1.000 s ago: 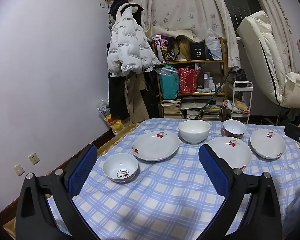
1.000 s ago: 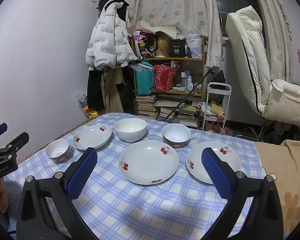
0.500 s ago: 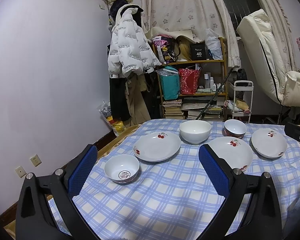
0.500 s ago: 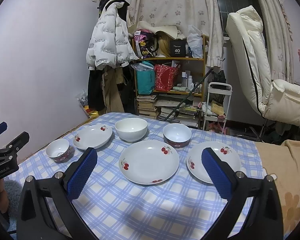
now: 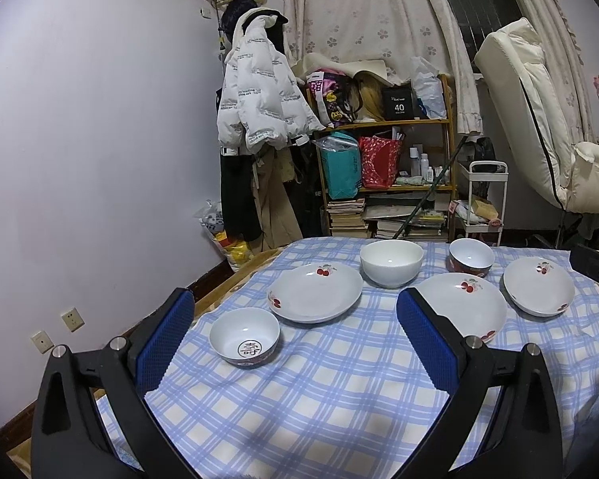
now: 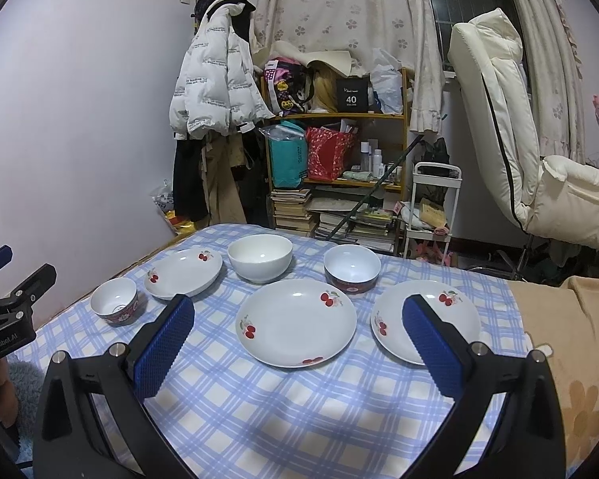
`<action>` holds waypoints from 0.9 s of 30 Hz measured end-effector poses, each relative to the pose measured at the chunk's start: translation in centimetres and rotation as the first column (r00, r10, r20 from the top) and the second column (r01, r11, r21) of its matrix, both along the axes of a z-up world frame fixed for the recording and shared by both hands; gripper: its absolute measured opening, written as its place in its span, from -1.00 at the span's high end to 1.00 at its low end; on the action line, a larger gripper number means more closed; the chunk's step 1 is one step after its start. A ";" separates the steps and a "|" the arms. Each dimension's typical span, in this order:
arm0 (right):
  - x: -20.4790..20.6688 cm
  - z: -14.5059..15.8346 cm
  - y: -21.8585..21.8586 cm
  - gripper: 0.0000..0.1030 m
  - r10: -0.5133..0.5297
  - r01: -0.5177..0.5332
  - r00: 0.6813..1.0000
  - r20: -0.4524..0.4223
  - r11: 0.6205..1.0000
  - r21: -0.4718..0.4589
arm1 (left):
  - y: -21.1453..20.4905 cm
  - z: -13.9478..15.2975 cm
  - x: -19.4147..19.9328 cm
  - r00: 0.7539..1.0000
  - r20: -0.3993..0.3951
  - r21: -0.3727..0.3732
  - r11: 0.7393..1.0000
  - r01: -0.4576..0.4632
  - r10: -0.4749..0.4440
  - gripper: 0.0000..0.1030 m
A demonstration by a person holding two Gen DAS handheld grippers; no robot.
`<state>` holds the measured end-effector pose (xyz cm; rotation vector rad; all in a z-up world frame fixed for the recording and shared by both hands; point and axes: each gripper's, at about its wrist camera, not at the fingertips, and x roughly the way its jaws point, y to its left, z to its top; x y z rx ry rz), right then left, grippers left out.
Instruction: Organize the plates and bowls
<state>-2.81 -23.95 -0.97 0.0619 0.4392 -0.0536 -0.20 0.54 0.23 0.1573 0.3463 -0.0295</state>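
Three white cherry-print plates lie on the blue checked tablecloth (image 6: 299, 419): left plate (image 5: 314, 292) (image 6: 183, 273), middle plate (image 5: 465, 305) (image 6: 296, 321), right plate (image 5: 538, 285) (image 6: 391, 319). A large white bowl (image 5: 391, 262) (image 6: 259, 257) and a red-sided bowl (image 5: 471, 254) (image 6: 352, 267) stand behind them. A small bowl (image 5: 244, 336) (image 6: 114, 306) stands at the left. My left gripper (image 5: 295, 337) is open and empty above the near cloth. My right gripper (image 6: 299, 339) is open and empty, hovering before the middle plate.
A cluttered wooden shelf (image 6: 339, 151) and a white trolley (image 6: 431, 207) stand behind the table. A cream recliner (image 6: 519, 139) is at the right. A beige flowered blanket (image 6: 571, 343) covers the table's right side. A wall (image 5: 80, 159) runs along the left.
Both grippers stay open and empty. The left view has drifted slightly; the dishes have not moved.
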 end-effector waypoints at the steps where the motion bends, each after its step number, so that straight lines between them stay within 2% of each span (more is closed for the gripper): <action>1: 0.0 0.0 0.0 -1.00 -0.001 0.001 1.000 -0.001 1.000 0.000 | -0.1 0.0 -0.1 1.000 0.002 0.003 1.000 -0.003 0.003 -0.94; 27: 0.0 0.0 0.0 -1.00 -0.003 0.003 1.000 -0.003 1.000 0.004 | -0.2 -0.1 0.0 1.000 0.003 0.013 1.000 -0.001 0.000 -0.94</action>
